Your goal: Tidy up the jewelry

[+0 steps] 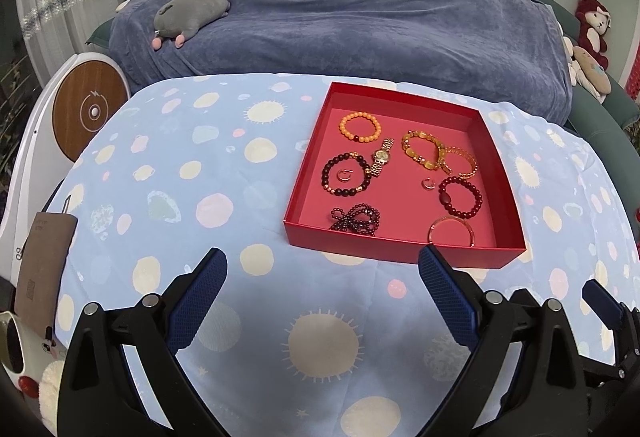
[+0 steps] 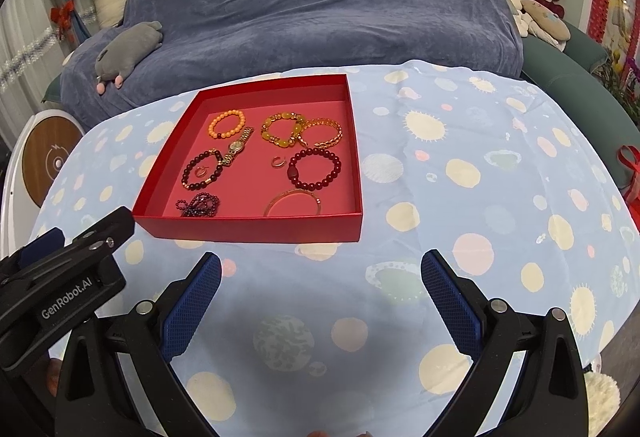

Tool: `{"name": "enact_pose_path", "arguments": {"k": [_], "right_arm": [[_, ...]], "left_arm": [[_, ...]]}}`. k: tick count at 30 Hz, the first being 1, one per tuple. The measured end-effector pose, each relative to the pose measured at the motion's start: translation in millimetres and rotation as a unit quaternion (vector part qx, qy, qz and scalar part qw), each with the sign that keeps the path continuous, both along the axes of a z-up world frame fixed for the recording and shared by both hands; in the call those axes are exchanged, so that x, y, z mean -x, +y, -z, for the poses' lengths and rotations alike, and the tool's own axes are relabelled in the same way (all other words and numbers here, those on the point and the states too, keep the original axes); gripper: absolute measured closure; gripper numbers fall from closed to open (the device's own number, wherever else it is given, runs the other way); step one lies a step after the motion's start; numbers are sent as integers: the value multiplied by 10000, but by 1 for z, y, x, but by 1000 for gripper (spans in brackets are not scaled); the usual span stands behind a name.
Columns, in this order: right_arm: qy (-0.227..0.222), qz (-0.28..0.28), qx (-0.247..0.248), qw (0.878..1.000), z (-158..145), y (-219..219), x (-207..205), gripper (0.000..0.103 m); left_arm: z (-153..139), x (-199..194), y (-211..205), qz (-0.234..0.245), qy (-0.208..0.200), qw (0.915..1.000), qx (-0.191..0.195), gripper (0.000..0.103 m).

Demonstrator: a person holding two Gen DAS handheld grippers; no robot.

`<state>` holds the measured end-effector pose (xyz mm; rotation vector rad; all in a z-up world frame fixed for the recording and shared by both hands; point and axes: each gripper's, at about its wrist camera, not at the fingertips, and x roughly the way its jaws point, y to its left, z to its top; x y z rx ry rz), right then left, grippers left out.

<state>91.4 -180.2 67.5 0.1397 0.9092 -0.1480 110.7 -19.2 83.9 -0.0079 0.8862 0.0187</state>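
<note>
The left tool [image 1: 323, 267] is spread wide and holds nothing; the right tool [image 2: 321, 269] is likewise wide apart and empty. Both hover above the desk [image 2: 460, 197]. The red tray [image 2: 256, 227] lies ahead of both tools, right of the left tool and left of the right tool, containing bead bracelets [image 2: 316, 169], a watch [image 2: 236, 147] and rings [image 2: 277, 161].
</note>
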Motion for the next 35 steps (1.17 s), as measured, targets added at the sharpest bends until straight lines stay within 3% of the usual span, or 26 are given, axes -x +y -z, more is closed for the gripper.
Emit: {"name": "enact_pose_path", "arguments": {"k": [10, 35], "right_arm": [[-14, 36, 8, 10000, -1, -5, 1, 6], [-24, 18, 38, 10000, -2, -4, -1, 6]], "left_arm": [[3, 0, 8, -181, -2, 9998, -82, 11], [4, 1, 4, -2, -7, 9998, -185, 11]]}}
